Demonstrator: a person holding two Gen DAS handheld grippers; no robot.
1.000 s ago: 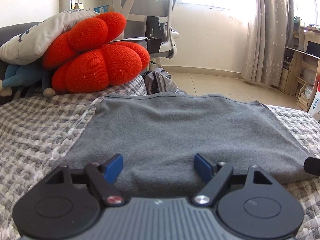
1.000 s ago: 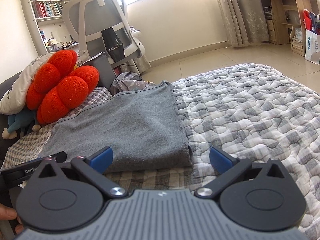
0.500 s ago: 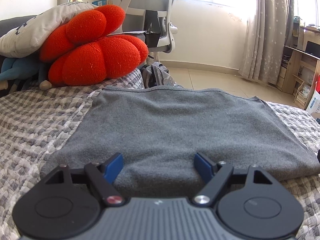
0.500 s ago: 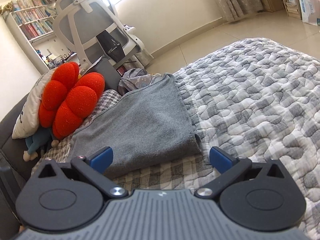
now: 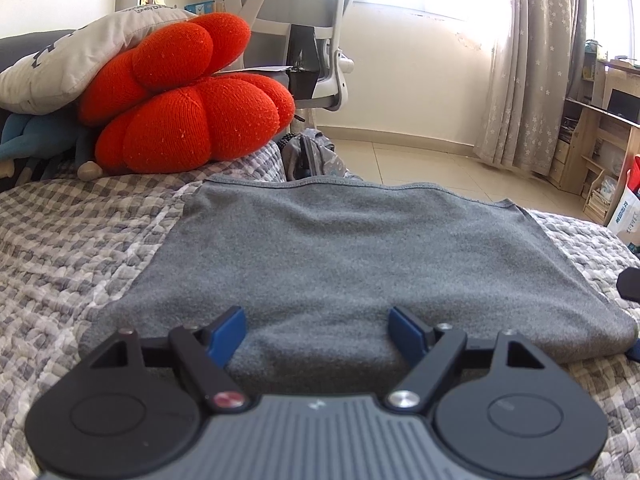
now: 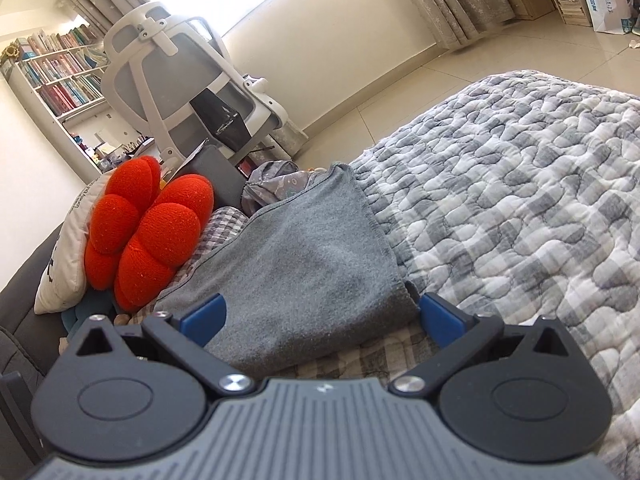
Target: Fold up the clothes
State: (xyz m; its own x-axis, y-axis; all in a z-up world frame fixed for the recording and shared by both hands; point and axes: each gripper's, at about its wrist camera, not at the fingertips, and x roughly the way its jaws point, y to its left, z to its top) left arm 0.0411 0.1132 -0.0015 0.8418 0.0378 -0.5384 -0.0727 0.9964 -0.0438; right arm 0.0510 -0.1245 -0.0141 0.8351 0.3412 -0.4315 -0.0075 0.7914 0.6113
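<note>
quilted bed [image 6: 520,200], folded grey garment [image 6: 304,256] lying flat, long axis toward chair [image 6: 172,68]

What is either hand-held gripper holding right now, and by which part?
Nothing. Both the left hand-held gripper and the right hand-held gripper stand open at the near edge of the grey garment, pads not pressing it.

You have one grey fleece garment [image 5: 360,256], folded into a flat, roughly rectangular stack on the checked quilt [image 5: 72,240]. Its stitched hem runs along the far edge; the near edge looks like a rounded fold, though distortion blurs that.
</note>
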